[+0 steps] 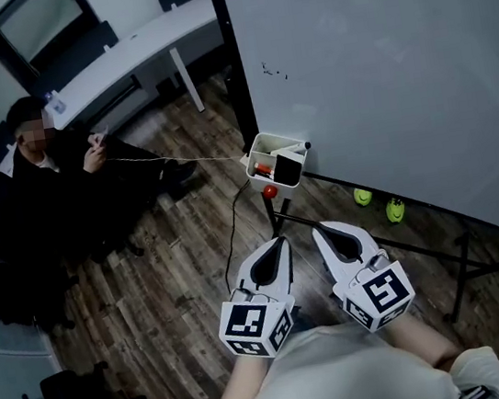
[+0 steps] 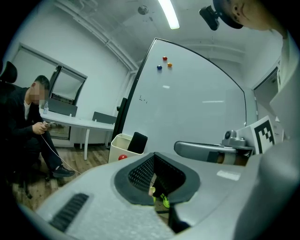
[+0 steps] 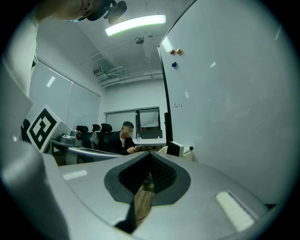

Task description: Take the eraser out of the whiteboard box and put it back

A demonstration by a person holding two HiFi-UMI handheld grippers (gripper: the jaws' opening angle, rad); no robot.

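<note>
A white whiteboard box (image 1: 269, 149) hangs at the lower left corner of the whiteboard (image 1: 378, 63). A black eraser (image 1: 288, 170) stands upright inside it, with a red ball (image 1: 270, 192) just under the box. Both grippers are held side by side in front of me, pointing at the box and well short of it. My left gripper (image 1: 279, 241) is shut and empty, and so is my right gripper (image 1: 321, 229). The left gripper view shows the box (image 2: 120, 142), the eraser (image 2: 138, 142) and the ball (image 2: 123, 157) beyond the shut jaws. The right gripper view has the eraser (image 3: 175, 149) small, ahead.
A person (image 1: 37, 174) sits on the left holding a cable that runs to the box. A white desk (image 1: 130, 49) stands behind. Two green objects (image 1: 363, 195) lie on the wooden floor under the board, beside the black stand legs (image 1: 416, 254). Magnets (image 2: 164, 62) stick high on the board.
</note>
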